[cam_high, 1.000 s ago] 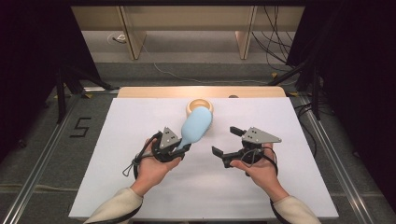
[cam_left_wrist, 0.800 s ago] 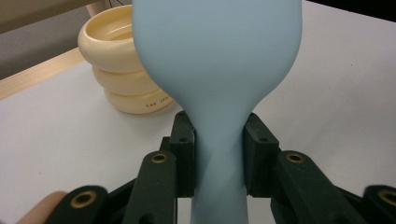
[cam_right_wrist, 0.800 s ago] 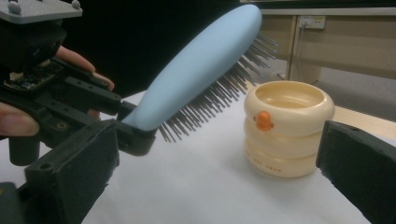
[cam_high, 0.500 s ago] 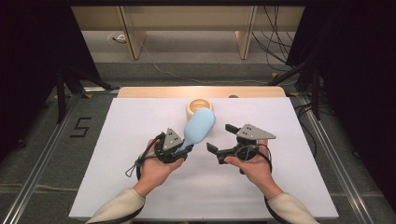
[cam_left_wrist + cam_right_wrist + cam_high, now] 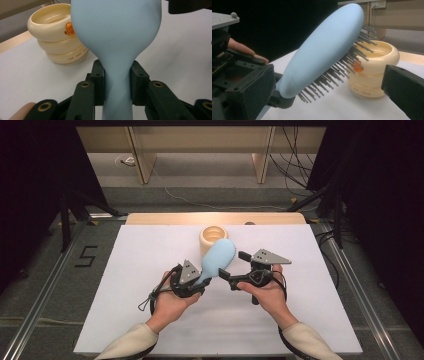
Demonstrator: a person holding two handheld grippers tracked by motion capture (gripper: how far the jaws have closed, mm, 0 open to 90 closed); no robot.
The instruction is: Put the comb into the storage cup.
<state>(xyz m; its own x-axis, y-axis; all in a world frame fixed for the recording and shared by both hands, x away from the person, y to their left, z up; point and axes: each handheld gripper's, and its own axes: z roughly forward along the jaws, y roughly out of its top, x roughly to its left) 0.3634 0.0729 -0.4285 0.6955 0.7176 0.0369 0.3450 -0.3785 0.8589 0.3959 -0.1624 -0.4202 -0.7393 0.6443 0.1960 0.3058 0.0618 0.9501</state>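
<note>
A light blue hairbrush [image 5: 218,257] is held above the white table, its smooth back upward. My left gripper [image 5: 200,282] is shut on its narrow handle [image 5: 117,82], one black pad pressing each side. In the right gripper view the brush head [image 5: 322,50] slants up to the right, dark bristles [image 5: 342,70] facing a cream ringed cup [image 5: 374,72]. My right gripper [image 5: 234,266] is open, its wide-set jaws on either side of the brush head without touching it. The cup [image 5: 213,236] stands just behind the brush.
The white table top [image 5: 130,320] has bare room to the left, right and front. A wooden strip [image 5: 165,218] runs along its far edge. Cables trail on the floor beyond, and a "5" mark [image 5: 86,256] lies on the floor at left.
My right gripper has edged left toward the brush, so its jaws now flank the brush head. The left gripper and brush have shifted slightly right.
</note>
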